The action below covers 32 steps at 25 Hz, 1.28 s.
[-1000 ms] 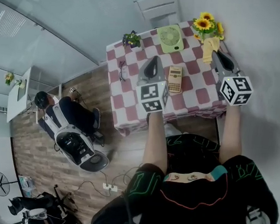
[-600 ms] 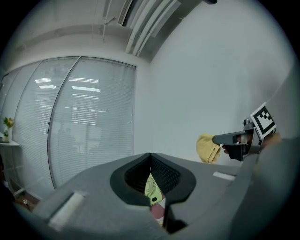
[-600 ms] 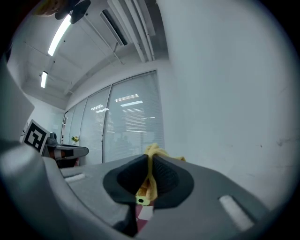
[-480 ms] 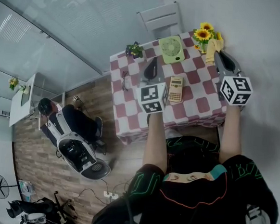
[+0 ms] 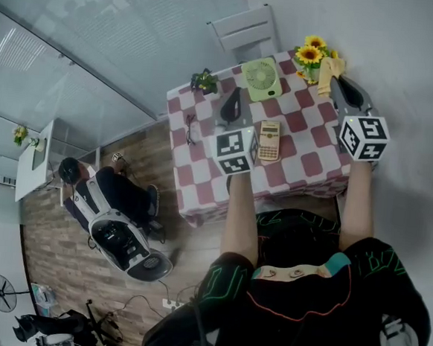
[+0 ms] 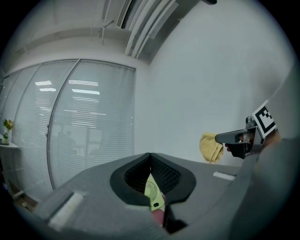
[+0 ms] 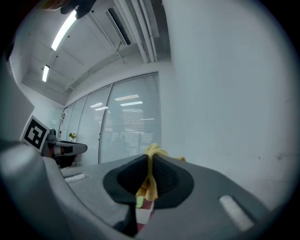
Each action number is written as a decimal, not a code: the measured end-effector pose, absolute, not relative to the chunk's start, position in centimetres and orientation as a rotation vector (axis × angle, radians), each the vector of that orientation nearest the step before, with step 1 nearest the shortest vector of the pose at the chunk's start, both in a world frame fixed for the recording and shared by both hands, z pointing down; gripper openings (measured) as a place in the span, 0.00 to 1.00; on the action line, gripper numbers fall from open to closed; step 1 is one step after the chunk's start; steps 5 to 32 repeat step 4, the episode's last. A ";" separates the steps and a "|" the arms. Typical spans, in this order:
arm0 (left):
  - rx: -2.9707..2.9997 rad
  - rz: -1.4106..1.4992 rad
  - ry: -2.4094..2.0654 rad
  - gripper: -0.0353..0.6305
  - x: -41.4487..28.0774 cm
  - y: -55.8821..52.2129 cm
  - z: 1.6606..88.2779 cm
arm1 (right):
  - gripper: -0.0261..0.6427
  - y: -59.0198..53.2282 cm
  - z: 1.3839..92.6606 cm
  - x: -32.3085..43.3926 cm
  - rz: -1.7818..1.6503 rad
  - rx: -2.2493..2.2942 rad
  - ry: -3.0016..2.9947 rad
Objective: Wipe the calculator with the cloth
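Cloth [image 5: 328, 71], soft, yellow and bunched into folds, is pinched between the closed jaws of the right gripper [image 5: 337, 82], which is held out on a straight bare forearm over the far right corner of the red-and-white checked tablecloth [image 5: 299, 162], beside the sunflowers [image 5: 312, 53]. The flat, tan, rectangular calculator [image 5: 269, 140] lies untouched on the checks between the two arms, nearer the left one. The left gripper [image 5: 234, 99], also stretched forward, points toward the round green fan [image 5: 261, 78], its ribbed dark jaws pressed together on nothing.
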<state>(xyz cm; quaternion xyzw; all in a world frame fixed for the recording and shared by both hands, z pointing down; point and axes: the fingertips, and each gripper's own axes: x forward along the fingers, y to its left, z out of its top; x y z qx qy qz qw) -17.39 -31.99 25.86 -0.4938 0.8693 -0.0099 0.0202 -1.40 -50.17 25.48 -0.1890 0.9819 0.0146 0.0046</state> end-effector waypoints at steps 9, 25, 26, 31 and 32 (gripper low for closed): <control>-1.534 -0.038 2.690 0.07 -17.4 -32.6 25.7 | 0.09 -50.5 25.1 -1.4 0.061 -0.591 3.077; -1.534 -0.038 2.690 0.07 -17.4 -32.6 25.7 | 0.09 -50.5 25.1 -1.4 0.061 -0.591 3.077; -1.534 -0.038 2.690 0.07 -17.4 -32.6 25.7 | 0.09 -50.5 25.1 -1.4 0.061 -0.591 3.077; -1.534 -0.038 2.690 0.07 -17.4 -32.6 25.7 | 0.09 -50.5 25.1 -1.4 0.061 -0.591 3.077; -1.534 -0.038 2.690 0.07 -17.4 -32.6 25.7 | 0.09 -50.5 25.1 -1.4 0.061 -0.591 3.077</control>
